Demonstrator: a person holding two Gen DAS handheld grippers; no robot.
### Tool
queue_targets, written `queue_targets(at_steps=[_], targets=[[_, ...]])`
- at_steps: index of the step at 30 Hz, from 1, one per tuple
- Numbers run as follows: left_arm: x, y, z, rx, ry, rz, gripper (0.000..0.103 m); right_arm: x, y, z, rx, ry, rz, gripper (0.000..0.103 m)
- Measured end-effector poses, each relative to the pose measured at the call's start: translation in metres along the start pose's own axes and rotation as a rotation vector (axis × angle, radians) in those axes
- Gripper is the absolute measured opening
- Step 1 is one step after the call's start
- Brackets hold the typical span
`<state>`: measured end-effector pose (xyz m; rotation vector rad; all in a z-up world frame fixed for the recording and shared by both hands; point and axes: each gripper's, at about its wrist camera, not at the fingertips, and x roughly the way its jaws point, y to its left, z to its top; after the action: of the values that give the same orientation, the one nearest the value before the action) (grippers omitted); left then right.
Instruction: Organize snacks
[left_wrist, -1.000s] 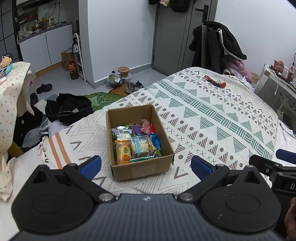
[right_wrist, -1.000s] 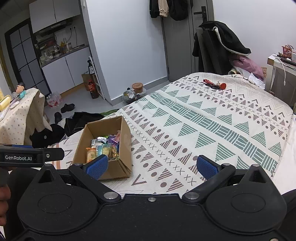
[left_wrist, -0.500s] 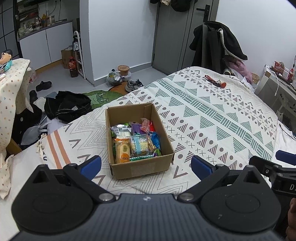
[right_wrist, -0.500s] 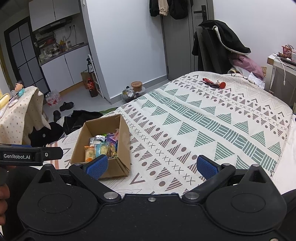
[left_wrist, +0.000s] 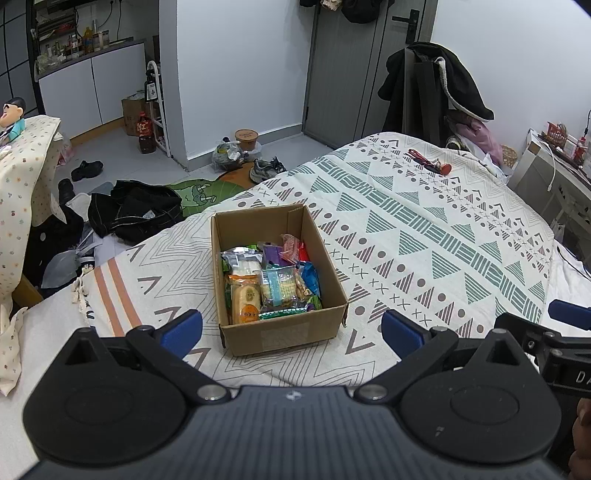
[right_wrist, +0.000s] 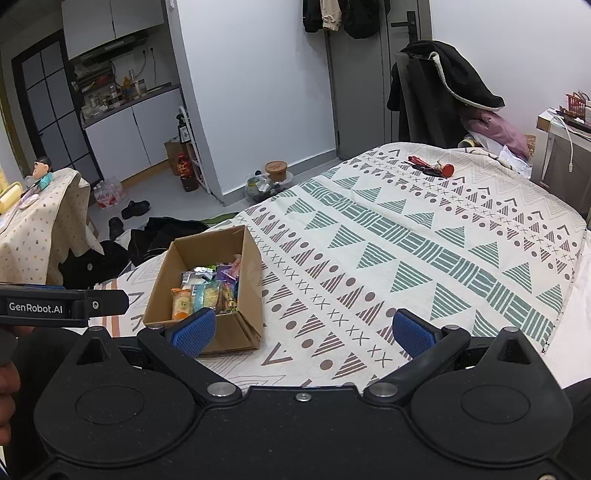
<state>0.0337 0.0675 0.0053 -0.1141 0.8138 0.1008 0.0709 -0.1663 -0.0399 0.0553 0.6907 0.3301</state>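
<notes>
— Where is the box from where you stand?

— Your cardboard box (left_wrist: 280, 332) sits on the patterned bedspread (left_wrist: 424, 236), near the bed's foot-side corner, top open. From your left gripper (left_wrist: 291, 328) it lies straight ahead, framed between the two blue fingertips (left_wrist: 183, 326). The jaws are spread wide, holding nothing, and clear of the cardboard.

— And the snacks?

— All inside the box, bunched toward its near wall. You have an orange-wrapped cake (left_wrist: 245, 299) at the near left corner, a clear pack of crackers (left_wrist: 279, 286) just right of it, a blue wrapper (left_wrist: 310, 277) against the right wall, and purple and red packets (left_wrist: 291, 247) behind them. The far part of the box floor is bare.

— What about your other hand?

— Your right gripper (right_wrist: 303, 330) hangs to the right of the box, jaws likewise spread and holding nothing. Its left fingertip overlaps the box's near right corner in view; whether it touches, you cannot tell.

— Anything else on the bed?

— Well beyond the box, near the far edge, lie scissors with red handles (right_wrist: 424, 164) and a small red object beside them.
</notes>
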Motion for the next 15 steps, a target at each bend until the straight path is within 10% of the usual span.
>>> queue_targets(at_steps=[15], targets=[[0.0016,-0.0006,-0.0012,-0.002,0.003,0.000,0.103,0.0009,0.0004,0.0004,-0.002,0.004,-0.001,0.103]])
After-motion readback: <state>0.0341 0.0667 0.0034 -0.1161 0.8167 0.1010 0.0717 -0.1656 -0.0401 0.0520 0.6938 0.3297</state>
